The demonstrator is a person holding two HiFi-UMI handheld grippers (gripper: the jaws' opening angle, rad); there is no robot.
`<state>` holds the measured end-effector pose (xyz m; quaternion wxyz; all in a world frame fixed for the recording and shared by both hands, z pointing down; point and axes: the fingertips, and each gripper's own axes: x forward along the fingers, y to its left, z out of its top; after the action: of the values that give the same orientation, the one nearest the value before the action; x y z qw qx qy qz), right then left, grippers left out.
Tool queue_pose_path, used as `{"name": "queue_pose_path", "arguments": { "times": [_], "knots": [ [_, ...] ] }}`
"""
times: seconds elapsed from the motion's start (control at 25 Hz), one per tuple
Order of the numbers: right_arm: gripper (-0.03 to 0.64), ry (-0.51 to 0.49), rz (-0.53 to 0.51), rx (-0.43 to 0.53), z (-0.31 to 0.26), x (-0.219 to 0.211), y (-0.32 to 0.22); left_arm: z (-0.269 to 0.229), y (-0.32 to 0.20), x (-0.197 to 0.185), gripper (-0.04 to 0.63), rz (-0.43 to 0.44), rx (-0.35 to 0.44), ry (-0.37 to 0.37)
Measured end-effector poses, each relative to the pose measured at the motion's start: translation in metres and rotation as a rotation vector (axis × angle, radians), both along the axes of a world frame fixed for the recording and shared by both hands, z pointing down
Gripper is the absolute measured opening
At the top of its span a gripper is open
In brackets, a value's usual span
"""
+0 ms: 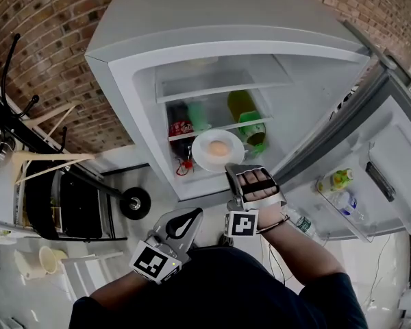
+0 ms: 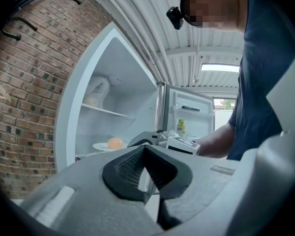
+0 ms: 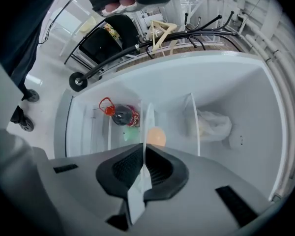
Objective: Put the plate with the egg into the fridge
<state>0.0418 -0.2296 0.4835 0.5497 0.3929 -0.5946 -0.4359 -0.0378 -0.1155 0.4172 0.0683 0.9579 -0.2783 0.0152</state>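
Right tool clamps plate rim; egg beyond tips, inside fridge.

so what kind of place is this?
Probably a utility or back room rather than a fitted kitchen: a white fridge stands open against a bare brick wall, beside a wheeled rack with wooden hangers, under a corrugated ceiling.

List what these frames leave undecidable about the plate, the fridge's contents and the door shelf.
- Whether the plate is set down or hangs in the grip: in the head view it covers whatever lies beneath; the right gripper view shows it only edge-on in the right gripper.
- Contents of the white bag: right gripper view, opaque and blurred.
- Labels on the door bottles: head view, too small.
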Motion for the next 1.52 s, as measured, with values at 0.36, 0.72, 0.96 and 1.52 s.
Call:
{"name": "queue_pose_path", "arguments": {
  "times": [0.36, 0.72, 0.96, 1.52],
  "knots": [
    [0.023, 0.02, 0.015, -0.037, 0.029, 0.006, -0.044, 0.004, -0.011, -0.002, -0.003, -0.055, -0.006, 0.0],
    [0.023, 0.058, 0.008, 0.001, 0.03, 0.002, -0.087, 0.007, -0.014, -0.007, -0.003, -0.097, -0.012, 0.002],
    [0.023, 0.068, -0.003, -0.034, 0.039, -0.002, -0.108, 0.006, -0.013, -0.009, -0.003, -0.121, -0.011, 0.007],
    [0.023, 0.061, 0.028, -0.156, 0.051, -0.003, -0.139, 0.006, -0.014, -0.019, -0.003, -0.163, -0.017, 0.004]
  ]
}}
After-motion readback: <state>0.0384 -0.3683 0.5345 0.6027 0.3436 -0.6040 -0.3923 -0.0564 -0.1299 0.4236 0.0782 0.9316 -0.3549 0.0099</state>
